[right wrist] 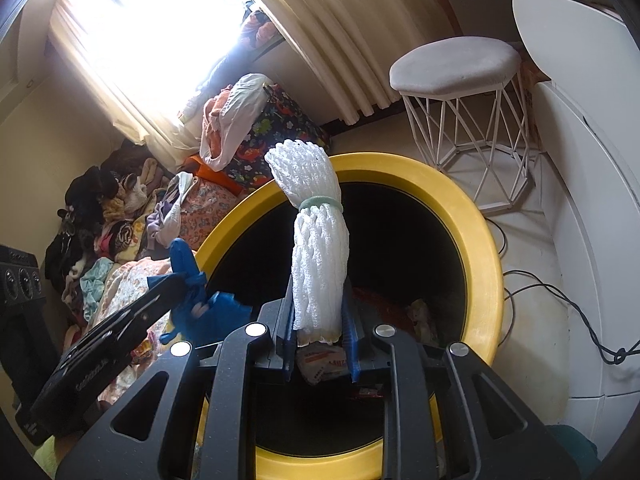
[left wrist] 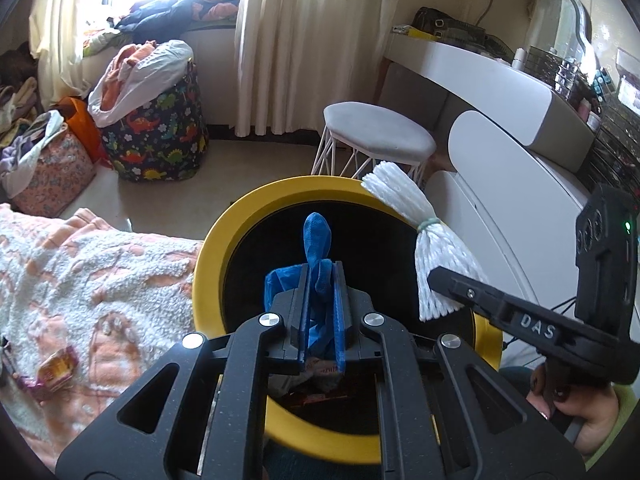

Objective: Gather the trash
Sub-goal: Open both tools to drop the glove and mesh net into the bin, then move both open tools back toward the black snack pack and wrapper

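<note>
A round bin with a yellow rim [left wrist: 208, 248] and black inside stands on the floor, also in the right wrist view [right wrist: 484, 240]. My left gripper [left wrist: 322, 276] is shut on a blue glove [left wrist: 316, 236] and holds it over the bin's opening. My right gripper [right wrist: 320, 312] is shut on a white foam net bundle [right wrist: 316, 220] tied with a pale green band, also over the bin. The bundle [left wrist: 404, 196] and right gripper [left wrist: 448, 280] show in the left wrist view. The glove [right wrist: 188, 276] shows in the right wrist view. Wrappers [right wrist: 384, 308] lie in the bin's bottom.
A pink and white blanket [left wrist: 80, 272] with a small wrapper [left wrist: 58, 368] lies left of the bin. A white wire stool [left wrist: 376, 140] and white vanity [left wrist: 500, 92] stand behind and right. Bags of clothes [left wrist: 156, 120] sit by the curtain. A cable [right wrist: 560, 304] lies on the floor.
</note>
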